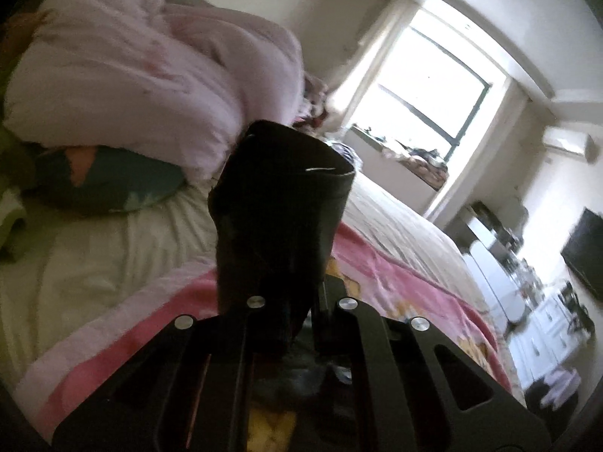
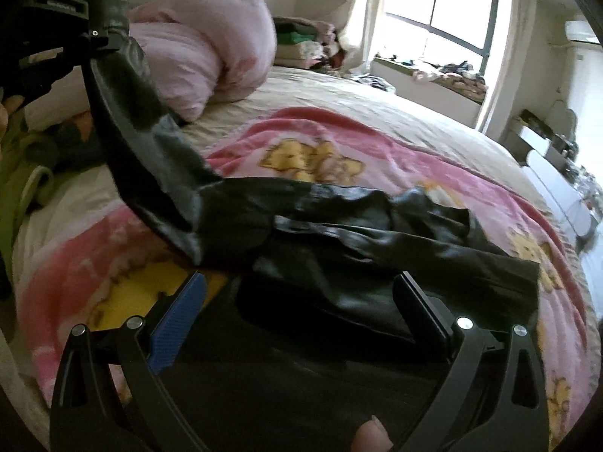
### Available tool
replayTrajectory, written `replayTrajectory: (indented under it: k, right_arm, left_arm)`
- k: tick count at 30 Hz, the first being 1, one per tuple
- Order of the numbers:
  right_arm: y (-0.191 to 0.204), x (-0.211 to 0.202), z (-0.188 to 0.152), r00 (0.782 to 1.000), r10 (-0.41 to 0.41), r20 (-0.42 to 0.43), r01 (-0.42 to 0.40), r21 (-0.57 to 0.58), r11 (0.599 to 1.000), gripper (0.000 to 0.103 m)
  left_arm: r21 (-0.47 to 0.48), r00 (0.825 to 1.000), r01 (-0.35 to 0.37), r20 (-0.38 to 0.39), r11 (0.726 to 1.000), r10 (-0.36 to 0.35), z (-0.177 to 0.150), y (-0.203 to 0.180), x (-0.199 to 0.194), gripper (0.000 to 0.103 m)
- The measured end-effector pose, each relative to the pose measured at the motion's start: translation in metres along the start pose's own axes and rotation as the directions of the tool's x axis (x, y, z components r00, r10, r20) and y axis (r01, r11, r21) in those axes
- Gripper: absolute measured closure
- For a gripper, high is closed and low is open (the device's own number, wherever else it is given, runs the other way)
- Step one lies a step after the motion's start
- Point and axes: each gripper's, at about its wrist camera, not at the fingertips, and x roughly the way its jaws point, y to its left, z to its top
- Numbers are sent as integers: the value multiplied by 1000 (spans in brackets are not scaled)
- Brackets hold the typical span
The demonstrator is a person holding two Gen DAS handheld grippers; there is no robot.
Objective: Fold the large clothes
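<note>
A black leather-look garment (image 2: 358, 233) lies crumpled on a pink cartoon blanket (image 2: 301, 139) on the bed. One long sleeve (image 2: 132, 105) rises up to the left. My left gripper (image 2: 101, 34) is shut on that sleeve's cuff and holds it in the air. In the left wrist view the cuff (image 1: 279, 196) stands up between the closed fingers and hides the left gripper (image 1: 301, 324) tips. My right gripper (image 2: 301, 301) is open, low over the near part of the garment, with its blue pad (image 2: 177, 324) on the left.
A rolled pale pink duvet (image 2: 199, 56) and a patterned pillow (image 1: 109, 180) lie at the head of the bed. A bright window (image 2: 448, 19) with a cluttered sill is behind. A dresser (image 1: 527, 301) and dark screen (image 1: 584, 252) stand right of the bed.
</note>
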Motion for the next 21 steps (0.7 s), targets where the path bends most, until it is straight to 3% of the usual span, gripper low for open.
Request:
replayTrajectory:
  k: [4, 8, 12, 16, 21]
  right_arm:
    - [-26, -7, -7, 999, -44, -1, 44, 39, 998, 5]
    - [-56, -15, -17, 996, -86, -5, 86, 99, 991, 5]
    - [-89, -24, -34, 986, -166, -18, 167, 142, 976, 5]
    - [-126, -34, -59, 960, -275, -50, 279, 183, 943, 5]
    - [-180, -47, -94, 938, -330, -106, 346, 301, 889, 5]
  left_arm:
    - [55, 995, 87, -48, 995, -85, -14, -33, 7, 101]
    - [108, 975, 199, -121, 974, -186, -33, -67, 16, 101]
    - [143, 937, 304, -224, 942, -268, -58, -101, 30, 101]
    - [176, 885, 395, -335, 902, -322, -88, -127, 42, 101]
    - [255, 846, 447, -432, 858, -312, -130, -156, 56, 101]
